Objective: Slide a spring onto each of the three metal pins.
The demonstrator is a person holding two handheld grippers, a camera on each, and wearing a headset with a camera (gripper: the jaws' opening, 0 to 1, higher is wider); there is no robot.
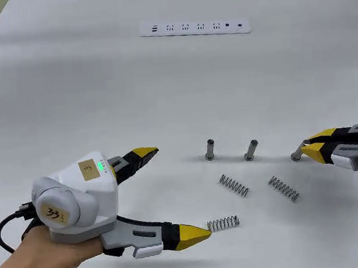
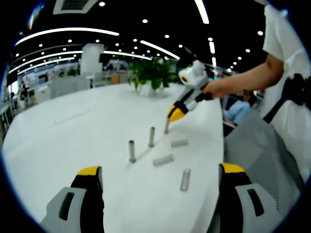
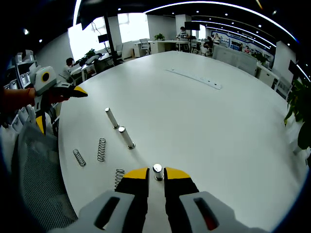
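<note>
Left gripper (image 1: 178, 192) gapes wide, and the nearest spring (image 1: 223, 223) lies flat just off its lower jaw tip, long axis running on away from that tip. Farther right, my right gripper (image 1: 307, 150) pinches the tilted end pin (image 1: 297, 155). Beyond stand the middle pin (image 1: 250, 149) and left pin (image 1: 210, 149), upright.

Three metal pins (image 1: 210, 149) (image 1: 250, 149) (image 1: 297, 155) are counted right now. Three springs (image 1: 234, 185) (image 1: 283, 188) (image 1: 223, 223) are tallied as well, matched one for one. One power strip (image 1: 193, 27) is noted. Two grippers are logged: the left gripper (image 1: 175, 192) and the right gripper (image 1: 306, 149).
</note>
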